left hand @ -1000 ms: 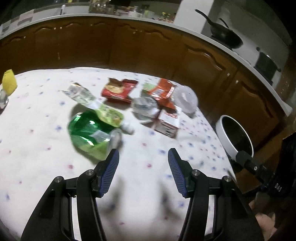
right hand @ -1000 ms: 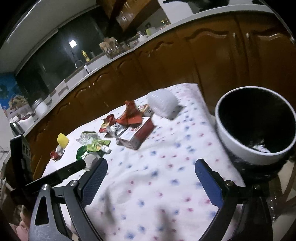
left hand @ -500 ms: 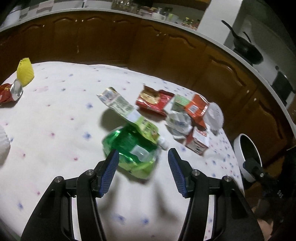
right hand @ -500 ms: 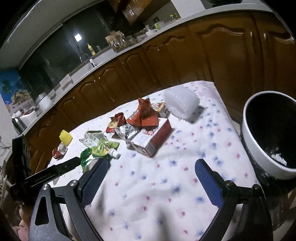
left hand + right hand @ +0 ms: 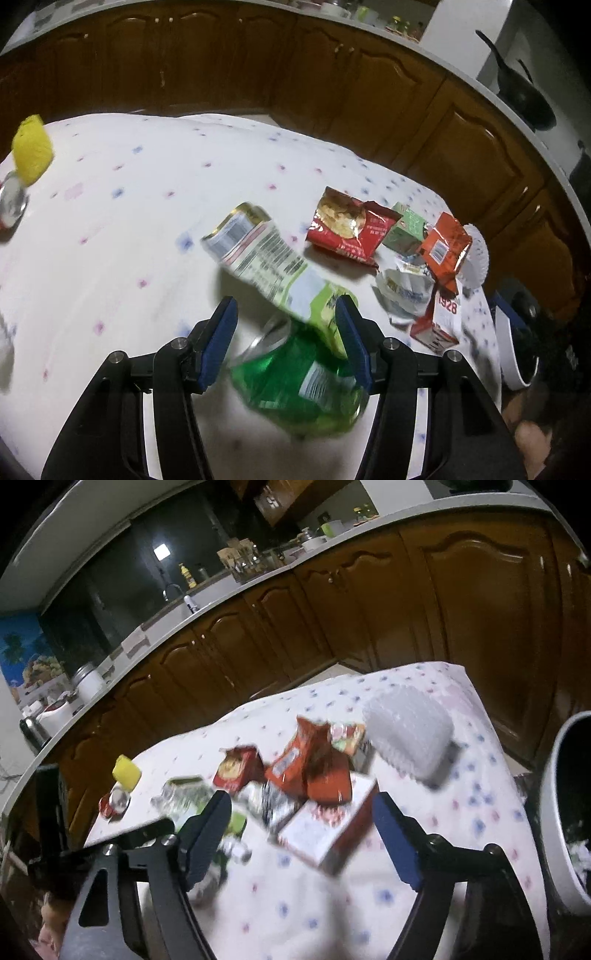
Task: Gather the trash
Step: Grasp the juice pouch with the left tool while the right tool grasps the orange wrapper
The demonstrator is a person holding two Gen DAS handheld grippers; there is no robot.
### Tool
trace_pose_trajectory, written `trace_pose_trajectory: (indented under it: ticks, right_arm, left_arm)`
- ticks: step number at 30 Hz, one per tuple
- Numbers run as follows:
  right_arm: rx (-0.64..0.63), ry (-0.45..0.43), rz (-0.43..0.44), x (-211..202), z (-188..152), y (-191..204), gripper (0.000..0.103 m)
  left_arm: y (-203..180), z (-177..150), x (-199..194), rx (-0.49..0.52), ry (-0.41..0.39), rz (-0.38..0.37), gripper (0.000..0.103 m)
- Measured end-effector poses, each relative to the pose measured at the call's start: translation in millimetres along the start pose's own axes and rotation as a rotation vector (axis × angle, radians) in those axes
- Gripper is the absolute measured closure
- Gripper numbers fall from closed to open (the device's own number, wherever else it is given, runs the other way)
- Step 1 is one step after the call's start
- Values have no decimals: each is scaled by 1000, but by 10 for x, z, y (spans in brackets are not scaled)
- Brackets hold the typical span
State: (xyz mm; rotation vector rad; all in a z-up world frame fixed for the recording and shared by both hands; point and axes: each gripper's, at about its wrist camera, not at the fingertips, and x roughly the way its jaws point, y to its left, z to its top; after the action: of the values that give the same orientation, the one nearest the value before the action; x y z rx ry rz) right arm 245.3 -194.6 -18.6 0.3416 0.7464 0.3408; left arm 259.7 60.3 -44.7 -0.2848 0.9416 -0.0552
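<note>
Your left gripper (image 5: 286, 341) has its 2 blue pads spread wide, with the crushed green plastic bottle (image 5: 299, 384) lying between them on the dotted tablecloth (image 5: 110, 221); contact is blurred. A label-printed pouch (image 5: 266, 266) lies across the bottle's far end. Your right gripper (image 5: 301, 834) is also spread wide, hovering over the red-and-white carton (image 5: 325, 827). At the right edge stands the white bin (image 5: 554, 812).
</note>
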Motion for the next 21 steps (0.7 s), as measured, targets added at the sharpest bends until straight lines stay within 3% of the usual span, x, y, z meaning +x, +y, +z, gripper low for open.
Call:
trace_pose_trajectory:
  ticks: [4, 6, 7, 9, 15, 21]
  right_arm:
    - [15, 23, -21, 302, 140, -38, 36]
    - [12, 31, -31, 404, 170, -37, 48]
    - [16, 37, -32, 452, 180, -45, 53]
    - [16, 52, -29, 503, 180, -54, 92]
    - [-29, 5, -20, 221, 108, 24, 98]
    - [-15, -39, 1, -197, 36, -39, 98]
  left_arm:
    - [-2, 57, 113, -4, 1, 22, 49]
    - [-10, 74, 137, 2, 1, 31, 63]
    - [-13, 68, 143, 6, 5, 26, 75]
    - [1, 60, 124, 7, -3, 3, 82]
    - [-92, 52, -135, 11, -88, -56, 94]
    - [-449, -17, -536, 95, -169, -116, 100]
